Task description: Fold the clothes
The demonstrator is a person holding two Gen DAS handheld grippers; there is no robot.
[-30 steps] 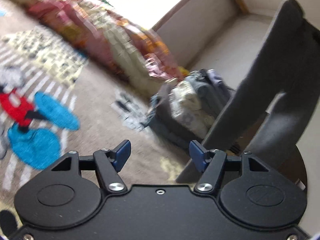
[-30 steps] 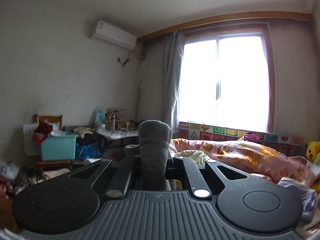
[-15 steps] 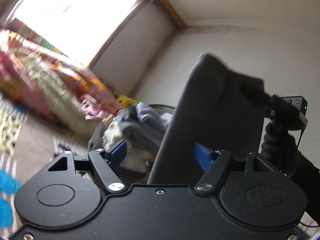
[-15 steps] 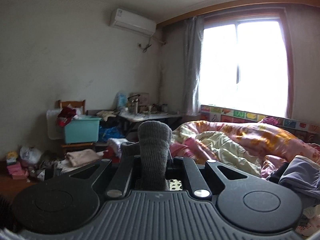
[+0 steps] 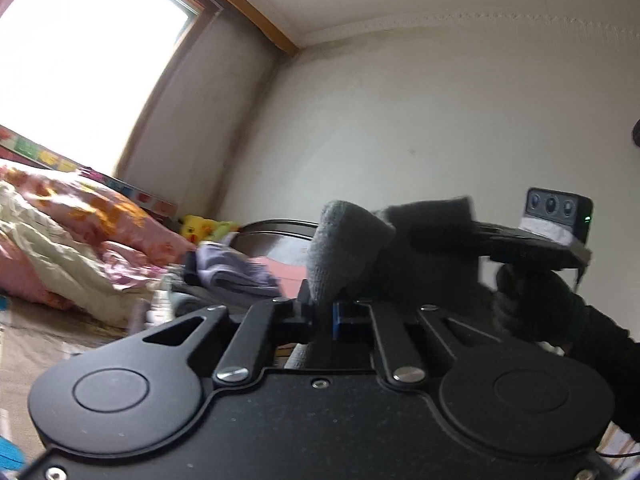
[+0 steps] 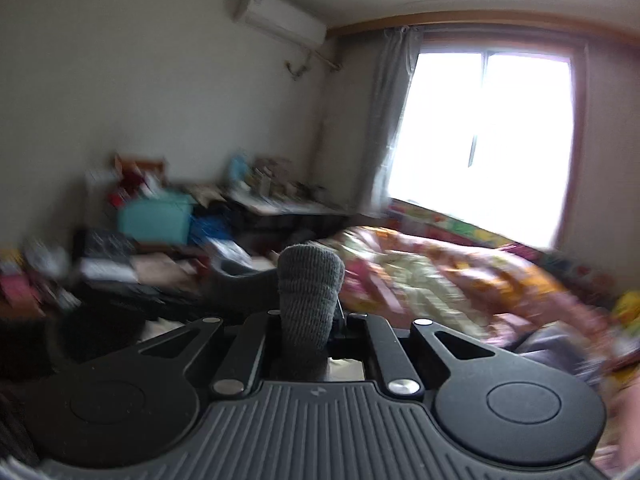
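Broadly, we work in a bedroom: a bright window, a wall air conditioner, and a bed strewn with a floral quilt and loose clothes, the only broad soft surface in view for laying work flat. The grey knit garment is held up in the air between both tools, clear of the bed. We judge it light, limp and stretchy, not slippery, so we take it at edges or corners and keep it taut. The left gripper is clamped on one bunched fold of it; the right gripper is likewise pinched closed on a ribbed fold.
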